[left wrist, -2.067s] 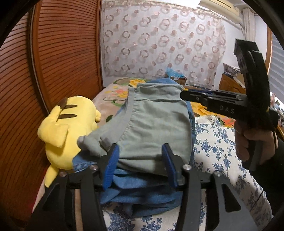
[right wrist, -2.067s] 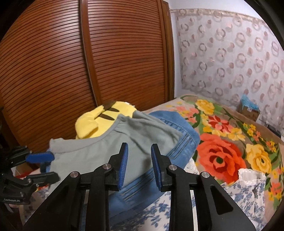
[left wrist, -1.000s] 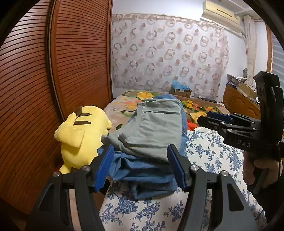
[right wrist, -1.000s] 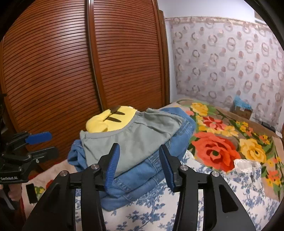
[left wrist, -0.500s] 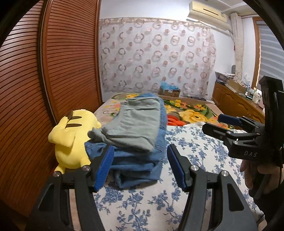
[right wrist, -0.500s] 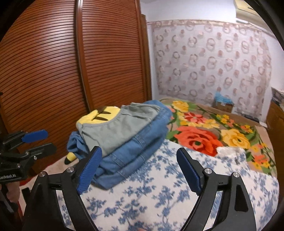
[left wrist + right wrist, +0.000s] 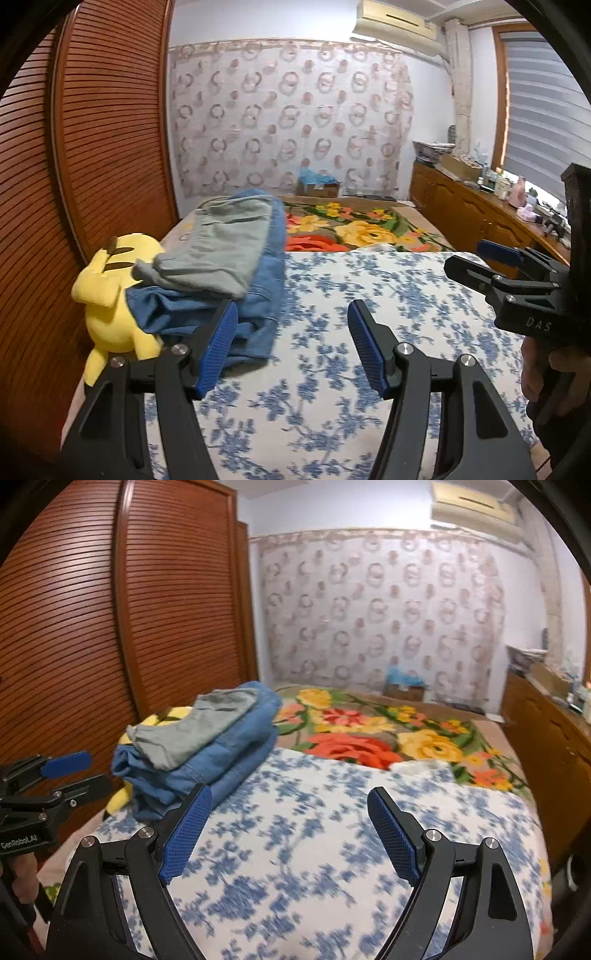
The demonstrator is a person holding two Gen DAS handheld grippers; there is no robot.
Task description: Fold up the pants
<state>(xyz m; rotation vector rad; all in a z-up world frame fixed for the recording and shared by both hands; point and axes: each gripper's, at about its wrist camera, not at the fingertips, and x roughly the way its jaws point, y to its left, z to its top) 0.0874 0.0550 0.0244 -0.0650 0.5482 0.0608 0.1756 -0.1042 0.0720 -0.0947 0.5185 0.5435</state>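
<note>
Two views are given: from the left wrist, the left claw is seen spread wide and empty over the bed, folded grey pants stacked on jeans (beside a yellow plush). From the right wrist, the right claw is seen wide, nothing gripped, the pants lying ahead-left.

Yellow plush toy beside wooden wardrobe; floral blanket on bed.
</note>
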